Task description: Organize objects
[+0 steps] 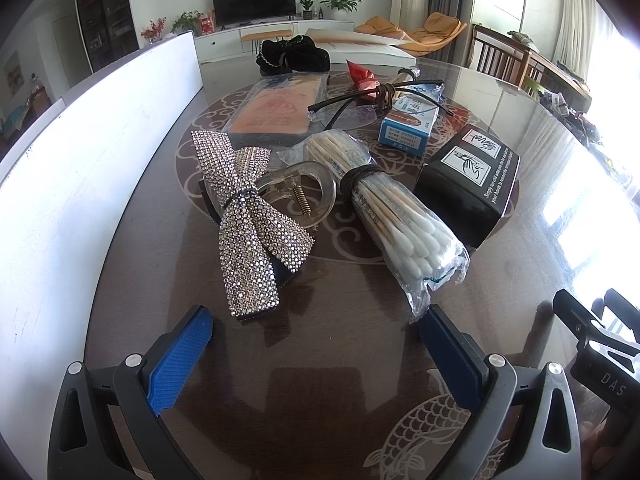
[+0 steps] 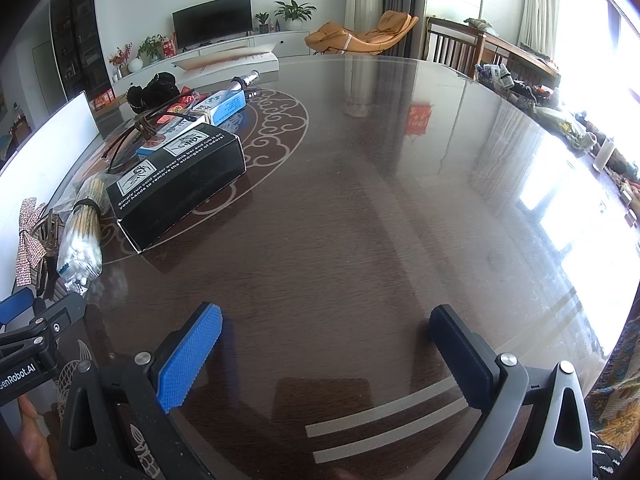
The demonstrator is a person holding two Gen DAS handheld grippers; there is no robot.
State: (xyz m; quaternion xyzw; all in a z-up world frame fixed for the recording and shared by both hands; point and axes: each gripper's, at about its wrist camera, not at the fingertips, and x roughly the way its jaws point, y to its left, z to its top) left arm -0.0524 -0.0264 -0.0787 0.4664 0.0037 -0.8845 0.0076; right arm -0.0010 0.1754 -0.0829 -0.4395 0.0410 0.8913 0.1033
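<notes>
My left gripper [image 1: 316, 354] hangs low over the dark tabletop [image 1: 340, 360], jaws spread wide and empty. Only its view shows the rhinestone bow clip [image 1: 244, 224] fully, just ahead of my left pad, long axis running away and slightly leftward. Beside it the cotton swab bundle [image 1: 396, 216] lies diagonally, white tips toward me, near the black box [image 1: 472, 188]. My right gripper [image 2: 326, 350] is likewise wide apart, holding nothing; its view shows broad bare tabletop ahead and rightward, the clutter crowded at far left by the white board [image 1: 80, 168].
</notes>
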